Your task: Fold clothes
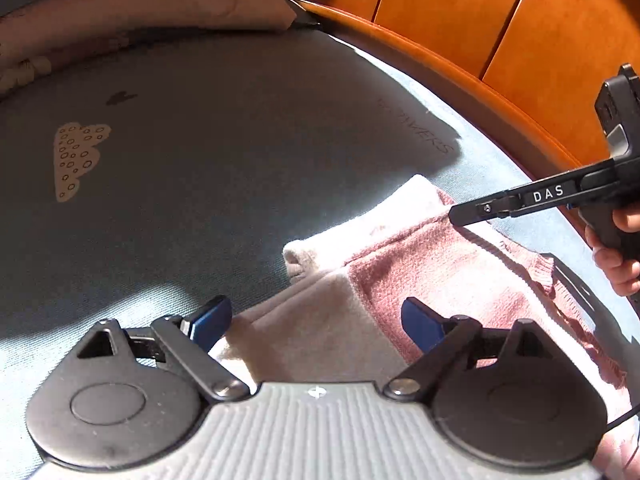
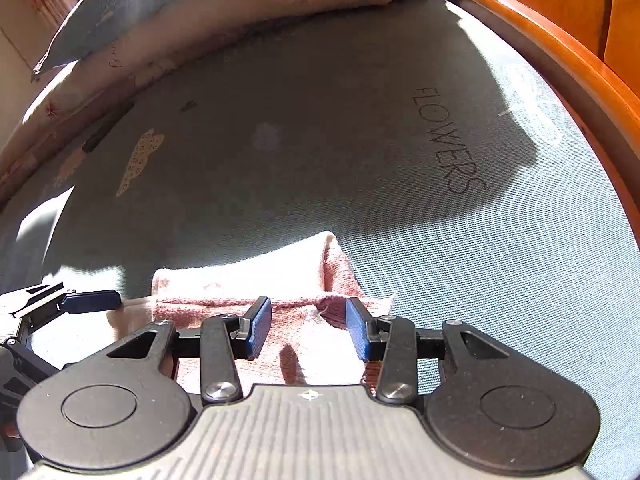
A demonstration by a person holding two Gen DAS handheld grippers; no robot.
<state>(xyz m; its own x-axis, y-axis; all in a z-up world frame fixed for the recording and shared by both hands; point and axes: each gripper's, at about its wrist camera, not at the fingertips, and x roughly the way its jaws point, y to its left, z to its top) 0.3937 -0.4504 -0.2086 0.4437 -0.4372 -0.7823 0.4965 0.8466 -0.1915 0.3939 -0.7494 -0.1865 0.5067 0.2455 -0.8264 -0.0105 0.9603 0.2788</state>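
Both grippers, left gripper (image 1: 316, 322) and right gripper (image 2: 308, 328), are hovering released over the pink sweater (image 1: 440, 272) on the bed (image 1: 240, 140); a shallow pinch risks dragging it crooked.

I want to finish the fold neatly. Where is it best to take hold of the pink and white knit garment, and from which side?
Probably grip the pink and white knit garment at its far folded corner, coming from above and from the orange bedside. There the layers end in a free edge raised off the grey sheet. The right tool hangs open over the knit, the left tool open nearer.
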